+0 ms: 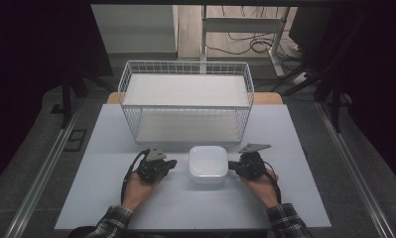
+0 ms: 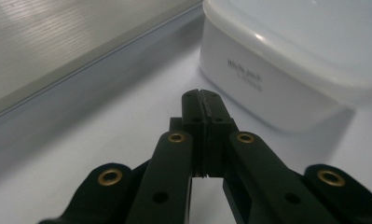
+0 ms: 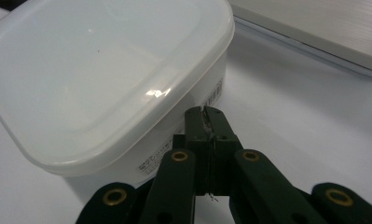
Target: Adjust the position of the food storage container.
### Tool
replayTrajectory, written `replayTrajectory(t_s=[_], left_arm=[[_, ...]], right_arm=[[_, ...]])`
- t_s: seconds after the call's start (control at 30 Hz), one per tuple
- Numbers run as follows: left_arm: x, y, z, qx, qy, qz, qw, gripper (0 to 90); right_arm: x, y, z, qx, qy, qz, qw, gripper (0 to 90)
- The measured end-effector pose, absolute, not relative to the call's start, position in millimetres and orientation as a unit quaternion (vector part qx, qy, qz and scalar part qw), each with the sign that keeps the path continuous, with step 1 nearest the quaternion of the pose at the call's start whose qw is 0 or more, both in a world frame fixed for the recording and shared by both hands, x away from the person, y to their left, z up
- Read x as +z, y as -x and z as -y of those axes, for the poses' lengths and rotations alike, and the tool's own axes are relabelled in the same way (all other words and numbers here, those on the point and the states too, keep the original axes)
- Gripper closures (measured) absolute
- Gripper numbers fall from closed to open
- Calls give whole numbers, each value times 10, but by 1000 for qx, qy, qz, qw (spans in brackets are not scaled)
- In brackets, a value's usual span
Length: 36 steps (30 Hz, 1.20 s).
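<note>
Sat in the middle of the table (image 1: 101,198): a white box (image 1: 208,163) with its lid (image 3: 95,70) on, just in front of the wire basket (image 1: 185,99). Flanked on both sides by the grippers. Left gripper (image 1: 173,162) near the box's left side, jaws pressed tight together, nothing between them, not touching the box. Right gripper (image 1: 231,165) right by the box's right side, jaws also squeezed together and empty. Hard to tell whether its tip touched the box wall.
</note>
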<state>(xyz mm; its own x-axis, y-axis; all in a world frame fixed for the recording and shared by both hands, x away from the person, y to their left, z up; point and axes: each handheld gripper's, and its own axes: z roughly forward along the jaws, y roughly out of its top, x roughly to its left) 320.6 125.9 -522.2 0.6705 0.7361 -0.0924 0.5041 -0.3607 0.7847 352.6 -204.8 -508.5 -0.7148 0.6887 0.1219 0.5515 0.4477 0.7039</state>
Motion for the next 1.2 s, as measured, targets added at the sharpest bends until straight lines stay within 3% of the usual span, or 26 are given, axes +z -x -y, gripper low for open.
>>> replayTrajectory(t_s=[0.3, 0.63, 1.2], left_arm=[[-5317, -3314, -1261, 145, -822, -390, 389, 898], [-5380, -3577, -1307, 120, -794, -414, 428, 897], [-5301, -3334, -1245, 114, -831, -378, 393, 897]], right_arm=[[-5132, -3543, 1729, 373, -337, -861, 80, 883], [-5147, -3794, 1629, 378, -347, -852, 106, 877], [-5109, -3661, 1592, 379, -329, -860, 95, 888]])
